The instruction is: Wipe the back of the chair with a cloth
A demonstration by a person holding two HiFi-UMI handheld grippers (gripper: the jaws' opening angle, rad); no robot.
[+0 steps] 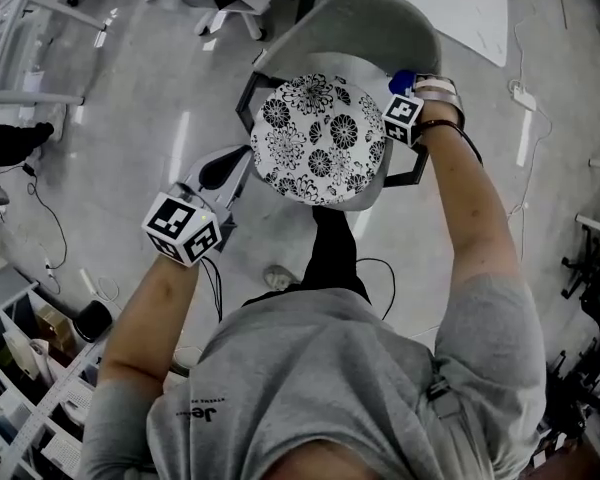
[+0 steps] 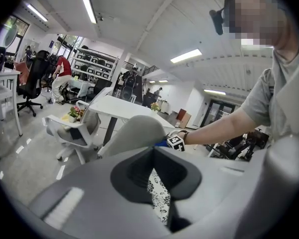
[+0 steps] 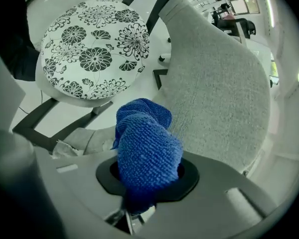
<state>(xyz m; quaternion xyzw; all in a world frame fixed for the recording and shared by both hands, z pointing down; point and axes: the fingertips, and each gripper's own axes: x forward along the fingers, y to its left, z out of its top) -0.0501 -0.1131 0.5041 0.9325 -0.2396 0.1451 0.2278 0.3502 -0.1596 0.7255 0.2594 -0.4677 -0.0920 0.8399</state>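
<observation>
1. Off the seat's left edge, nearest the person: left gripper hangs by the chair frame. Jaws are nearly together w/ just a thin slit, and nothing is in it. The floral cushion shows thru the slit.
2. At the seat's right edge, further out: right gripper has its jaws clamped on a blue cloth. The cloth is bunched into a thick wad that sticks out well past the tips.
3. Beyond the cloth: grey backrest. From the right gripper view it lies ahead & to the right of the wad. The wad is up by the backrest's right-hand edge, low, near where it meets the seat. Can't tell if the wad is touching the fabric or just shy of it.
4. The backrest's long axis runs side to side across the head view, curving round the cushion. So a wipe prob. goes right edge → left edge along that curve.
5. Right hand is clearly the nearer one & has the cloth. Left is well apart from the backrest, on the far side of the cushion.
</observation>
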